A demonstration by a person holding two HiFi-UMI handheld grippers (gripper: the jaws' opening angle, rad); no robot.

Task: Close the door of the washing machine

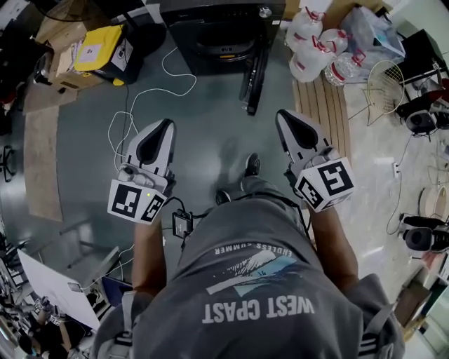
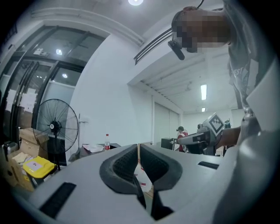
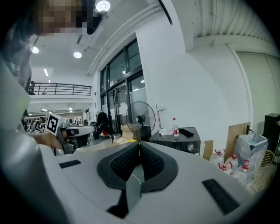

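The dark washing machine stands at the far side of the floor in the head view. Its round door is swung open toward me, to the right of the drum opening. Both grippers are held out over the floor, well short of the machine and apart from it. My left gripper is shut with nothing in its jaws. My right gripper is also shut and empty. The right gripper view shows the machine with a bottle on its top.
Large water jugs and a wooden pallet lie right of the machine. A yellow box and cardboard sit to its left. A white cable trails over the floor. A standing fan is behind.
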